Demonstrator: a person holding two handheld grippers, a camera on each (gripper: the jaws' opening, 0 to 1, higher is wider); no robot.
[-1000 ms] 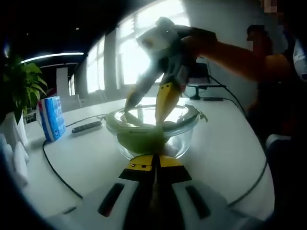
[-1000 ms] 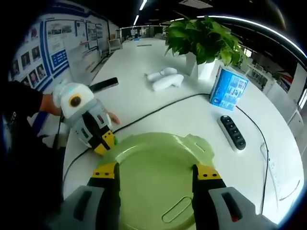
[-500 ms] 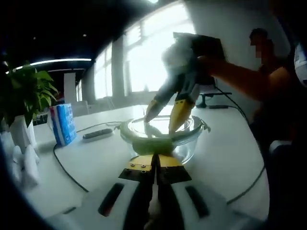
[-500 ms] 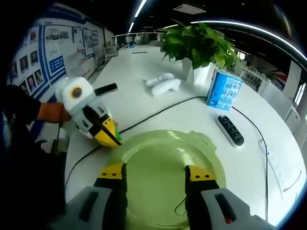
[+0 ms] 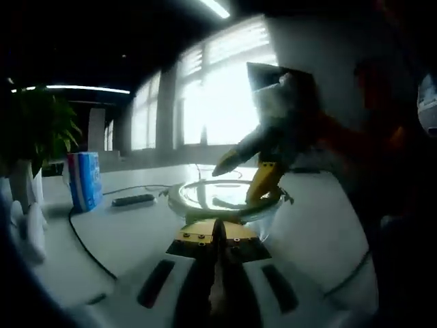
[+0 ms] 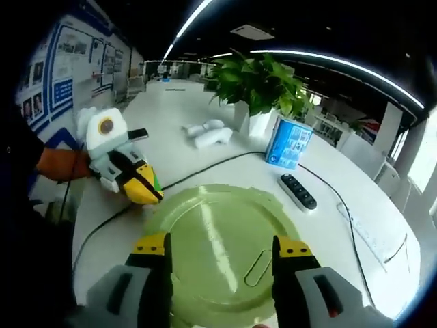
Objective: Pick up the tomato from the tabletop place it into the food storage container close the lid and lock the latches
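A round glass container (image 5: 268, 213) stands on the white table (image 6: 205, 154) with its pale green lid (image 6: 218, 219) on top. What lies under the lid is hidden. My right gripper (image 6: 222, 247) is open, its two yellow-tipped jaws spread just over the lid's near half; it also shows above the bowl as the right gripper (image 5: 240, 183). My left gripper (image 5: 218, 236) is shut, its tips against the bowl's near rim. From the other side, the left gripper (image 6: 151, 194) touches the lid's left edge by a small green latch.
A potted plant (image 6: 259, 82), a blue box (image 6: 287, 143), a black power strip (image 6: 297, 191) and two white items (image 6: 208, 133) sit beyond the container. A black cable (image 6: 205, 167) runs across the table. A person (image 5: 382, 137) stands at the right.
The left gripper view has sunk to about the level of the bowl's rim. Both grippers stay at the lid, the left at its edge, the right over it with jaws slightly wider.
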